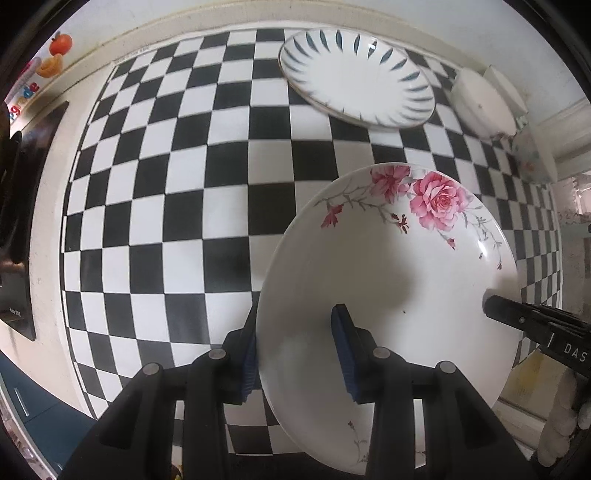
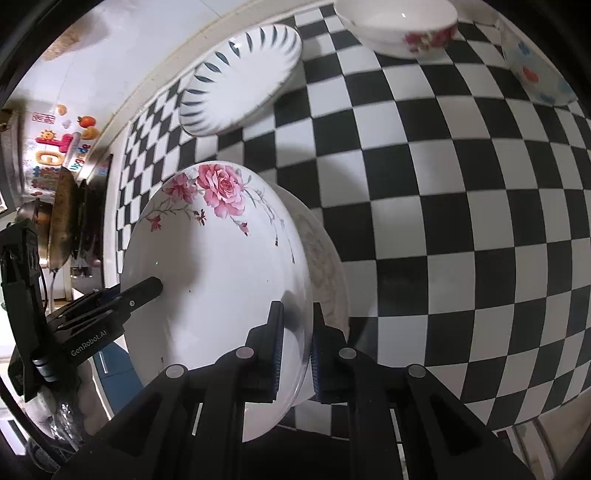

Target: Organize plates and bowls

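Observation:
A white plate with pink roses point(image 1: 388, 273) is held tilted above the checkered cloth point(image 1: 166, 206). My left gripper point(image 1: 295, 350) is shut on its left rim, one blue pad on each face. My right gripper point(image 2: 297, 350) is shut on the opposite rim of the same rose plate point(image 2: 214, 266). Each gripper shows in the other's view: the right one point(image 1: 535, 325), the left one point(image 2: 110, 310). A white plate with dark blue petal marks point(image 1: 356, 77) lies at the far edge; it also shows in the right wrist view point(image 2: 240, 81).
A white bowl with red flowers point(image 2: 399, 26) and a bowl with blue and orange marks point(image 2: 535, 70) stand at the far right of the cloth point(image 2: 461, 221). A white box point(image 1: 484, 103) sits beside the petal plate. A stove and pan point(image 2: 62, 221) are at the left.

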Demonstrator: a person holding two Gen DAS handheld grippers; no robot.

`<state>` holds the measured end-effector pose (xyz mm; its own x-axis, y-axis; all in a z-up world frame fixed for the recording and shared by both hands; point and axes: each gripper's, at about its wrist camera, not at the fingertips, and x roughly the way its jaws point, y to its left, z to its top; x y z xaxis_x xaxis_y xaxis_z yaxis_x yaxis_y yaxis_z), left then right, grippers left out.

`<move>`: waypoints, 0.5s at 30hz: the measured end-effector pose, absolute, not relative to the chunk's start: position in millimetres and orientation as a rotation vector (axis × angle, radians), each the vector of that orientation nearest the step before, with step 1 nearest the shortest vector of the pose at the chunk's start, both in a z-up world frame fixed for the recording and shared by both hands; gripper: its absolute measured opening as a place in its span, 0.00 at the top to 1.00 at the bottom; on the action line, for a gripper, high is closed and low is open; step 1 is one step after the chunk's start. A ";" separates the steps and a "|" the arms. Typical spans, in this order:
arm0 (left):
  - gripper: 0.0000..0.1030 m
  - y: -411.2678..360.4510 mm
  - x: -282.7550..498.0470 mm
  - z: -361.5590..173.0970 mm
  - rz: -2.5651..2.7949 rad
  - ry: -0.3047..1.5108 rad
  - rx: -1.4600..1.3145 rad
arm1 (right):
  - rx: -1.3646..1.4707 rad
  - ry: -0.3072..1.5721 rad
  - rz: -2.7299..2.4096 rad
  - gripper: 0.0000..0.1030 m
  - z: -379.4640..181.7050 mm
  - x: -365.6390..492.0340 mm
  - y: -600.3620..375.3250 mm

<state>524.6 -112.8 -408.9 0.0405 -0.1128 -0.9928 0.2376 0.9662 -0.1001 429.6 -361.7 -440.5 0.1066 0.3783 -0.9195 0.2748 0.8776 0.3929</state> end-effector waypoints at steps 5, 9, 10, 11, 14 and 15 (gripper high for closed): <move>0.66 -114.6 522.3 -419.0 -0.258 1.528 0.116 | 0.538 1.505 0.086 0.86 -451.4 427.5 -362.1; 0.67 -119.1 519.9 -419.2 -0.242 1.517 0.166 | 0.518 1.510 0.088 0.86 -456.8 428.8 -360.9; 0.67 -119.8 519.7 -419.0 -0.239 1.517 0.173 | 0.516 1.511 0.088 0.86 -457.5 429.1 -360.7; 0.67 -120.8 519.8 -419.2 -0.235 1.519 0.179 | 0.505 1.509 0.089 0.86 -457.4 429.7 -360.0; 0.67 -124.4 517.4 -420.4 -0.211 1.527 0.218 | 0.468 1.510 0.085 0.87 -456.4 431.9 -355.2; 0.67 -126.2 513.9 -419.8 -0.201 1.524 0.237 | 0.445 1.514 0.083 0.87 -456.9 432.5 -352.0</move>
<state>513.9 -126.2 -419.8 0.0385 0.0174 -0.9991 0.2764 0.9607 0.0273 432.5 -352.0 -456.9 0.0707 0.3253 -0.9430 0.2199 0.9170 0.3328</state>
